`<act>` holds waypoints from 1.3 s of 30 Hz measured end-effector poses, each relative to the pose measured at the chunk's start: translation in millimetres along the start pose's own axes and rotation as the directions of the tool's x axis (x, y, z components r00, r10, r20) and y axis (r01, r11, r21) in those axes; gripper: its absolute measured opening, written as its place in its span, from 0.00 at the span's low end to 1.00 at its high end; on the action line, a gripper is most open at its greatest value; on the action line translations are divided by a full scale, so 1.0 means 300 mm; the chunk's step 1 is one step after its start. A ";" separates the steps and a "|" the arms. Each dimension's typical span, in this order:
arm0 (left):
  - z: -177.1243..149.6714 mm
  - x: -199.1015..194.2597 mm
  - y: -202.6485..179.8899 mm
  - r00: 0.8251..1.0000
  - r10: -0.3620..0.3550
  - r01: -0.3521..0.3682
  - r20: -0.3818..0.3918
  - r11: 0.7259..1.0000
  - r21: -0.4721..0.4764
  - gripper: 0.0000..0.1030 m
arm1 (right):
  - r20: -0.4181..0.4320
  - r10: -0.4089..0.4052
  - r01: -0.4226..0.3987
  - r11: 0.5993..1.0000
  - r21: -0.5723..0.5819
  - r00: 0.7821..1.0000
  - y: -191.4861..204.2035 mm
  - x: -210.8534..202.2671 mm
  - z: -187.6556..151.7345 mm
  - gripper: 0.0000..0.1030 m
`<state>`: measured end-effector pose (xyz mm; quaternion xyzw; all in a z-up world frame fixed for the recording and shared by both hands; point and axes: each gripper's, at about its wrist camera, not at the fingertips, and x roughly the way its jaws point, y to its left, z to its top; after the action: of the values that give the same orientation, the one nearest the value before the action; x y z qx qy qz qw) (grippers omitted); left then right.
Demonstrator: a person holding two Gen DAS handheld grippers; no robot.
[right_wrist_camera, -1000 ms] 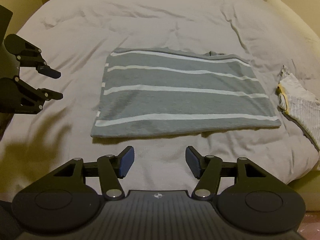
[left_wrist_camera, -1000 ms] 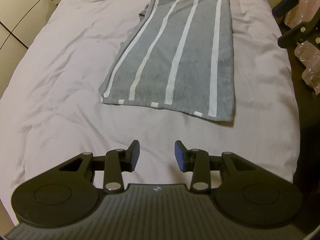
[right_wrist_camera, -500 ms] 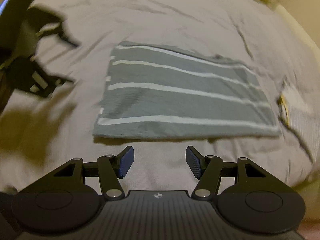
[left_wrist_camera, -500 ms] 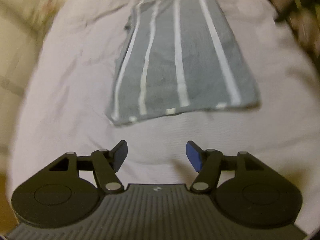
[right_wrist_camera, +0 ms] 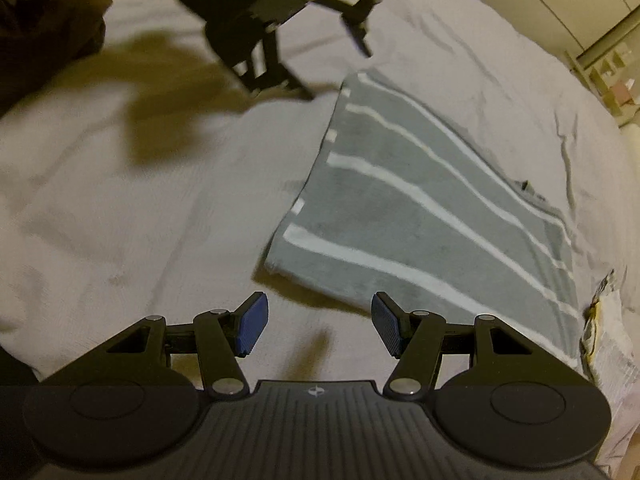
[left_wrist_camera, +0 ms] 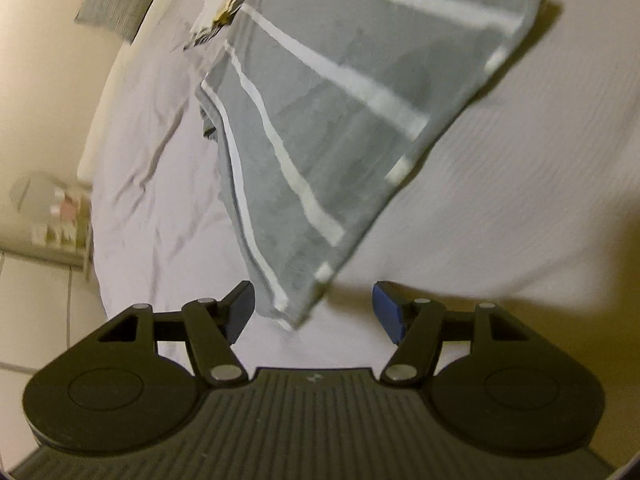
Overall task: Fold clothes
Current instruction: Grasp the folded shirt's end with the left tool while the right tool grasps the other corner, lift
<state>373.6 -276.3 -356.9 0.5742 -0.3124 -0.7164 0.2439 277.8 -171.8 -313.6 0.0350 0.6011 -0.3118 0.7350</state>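
1. Pale, creased bed cover (right_wrist_camera: pixel 140 208) fills both views; wardrobe fronts are seen at the far edge in the right wrist view, and floor tiles at lower left in the left wrist view.
2. Task item: a grey garment w/ white stripes (right_wrist_camera: pixel 432 216), laid flat on the bed as a long rectangle, already doubled by the look of its layered edge. Whether more folds are due can't be settled from this.
3. Key relation: in the left wrist view, the garment's near corner (left_wrist_camera: pixel 288 316) is seen low between the spread fingers of the left gripper (left_wrist_camera: pixel 314 312), nearer its left finger. Long axis runs away from that corner, up and to the right in frame; stripes run along it.
4. Left gripper: fingers set wide apart, nothing clamped. Contact w/ the corner can't be judged; the frame is blurred.
5. Right gripper (right_wrist_camera: pixel 320 328): also wide apart, empty, held above bare cover just short of the garment's other near corner (right_wrist_camera: pixel 276 264). The cloth lies ahead and to its right.
6. Nearer of the two: left gripper, judged by the corner sitting inside its gap.
7. Look of cloth: soft knit, smooth top, slight bunching along the far long edge.
8. A white-and-yellow cloth item (right_wrist_camera: pixel 604 340) lies just beyond the garment's far short end.
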 end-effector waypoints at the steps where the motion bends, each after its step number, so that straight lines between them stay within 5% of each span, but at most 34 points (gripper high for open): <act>1: -0.015 0.020 -0.001 1.000 0.004 -0.005 0.011 1.000 0.030 0.61 | -0.006 0.002 -0.002 1.000 0.004 1.000 -0.002 0.009 -0.007 0.58; 8: -0.076 0.155 -0.016 0.996 -0.007 -0.012 0.094 0.978 0.209 0.61 | -0.011 -0.029 0.029 1.000 0.000 1.000 -0.015 0.049 -0.034 0.59; 14: -0.076 0.218 0.017 0.989 -0.025 -0.009 0.144 0.972 0.234 0.59 | 0.092 -0.128 0.145 0.966 -0.213 0.988 0.074 0.096 -0.007 0.66; 18: -0.075 0.230 0.025 0.991 -0.017 -0.017 0.133 0.968 0.252 0.20 | 0.142 -0.203 0.239 0.916 -0.323 0.969 0.107 0.151 0.020 0.61; 21: -0.067 0.241 0.021 0.991 -0.018 -0.016 0.131 0.967 0.255 0.09 | 0.157 -0.197 0.241 0.905 -0.349 0.968 0.097 0.172 0.040 0.55; 23: -0.054 0.253 0.031 0.993 -0.021 -0.008 0.119 0.972 0.234 0.06 | 0.151 -0.169 0.212 0.912 -0.350 0.974 0.080 0.176 0.052 0.32; 26: -0.041 0.231 0.068 0.994 -0.014 -0.008 0.110 0.979 0.202 0.04 | 0.150 -0.125 0.164 0.943 -0.289 0.981 0.036 0.146 0.071 0.00; 34: 0.042 0.167 0.265 0.994 -0.056 0.038 0.091 0.980 0.196 0.03 | 0.275 -0.093 0.083 0.995 0.047 0.957 -0.210 -0.086 0.065 0.00; 39: 0.110 0.134 0.416 0.992 -0.101 0.082 0.079 0.974 0.212 0.03 | 0.319 -0.080 -0.044 0.931 0.363 0.944 -0.477 -0.188 -0.043 0.00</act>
<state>331.2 -384.9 -288.2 0.5779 -0.3694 -0.7151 0.1351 190.5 -257.8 -219.7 0.1131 0.4019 -0.4262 0.8025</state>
